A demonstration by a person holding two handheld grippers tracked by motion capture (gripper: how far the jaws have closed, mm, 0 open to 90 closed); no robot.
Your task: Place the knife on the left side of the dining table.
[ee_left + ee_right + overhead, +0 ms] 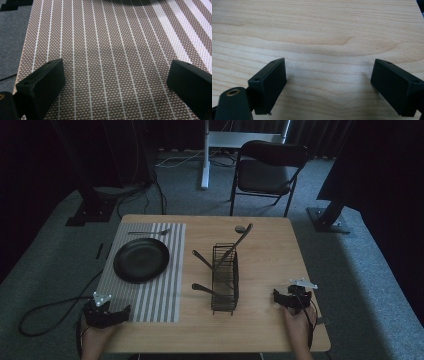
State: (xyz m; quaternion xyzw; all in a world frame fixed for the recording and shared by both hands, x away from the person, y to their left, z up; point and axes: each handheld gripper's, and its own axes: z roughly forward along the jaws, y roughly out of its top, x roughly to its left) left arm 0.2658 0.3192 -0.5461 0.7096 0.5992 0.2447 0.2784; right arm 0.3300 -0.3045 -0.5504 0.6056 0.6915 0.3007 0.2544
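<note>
The wooden table [270, 260] carries a striped placemat [150, 285] at the left with a black plate [141, 260] on it and a utensil [150, 233] beyond; a wire caddy [225, 279] at centre holds dark utensils [235, 245], long axis running near to far; the left gripper [115, 82] rests over the mat's near edge, jaws spread and empty; the right gripper [328, 82], near right, is likewise spread, probably nearer the caddy, nothing between.

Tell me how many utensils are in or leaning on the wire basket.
3 dark-handled utensils at the wire basket: a long one leaning up toward the far right, one handle sticking out upper left, one lower left. Dim light could hide more inside.
</note>
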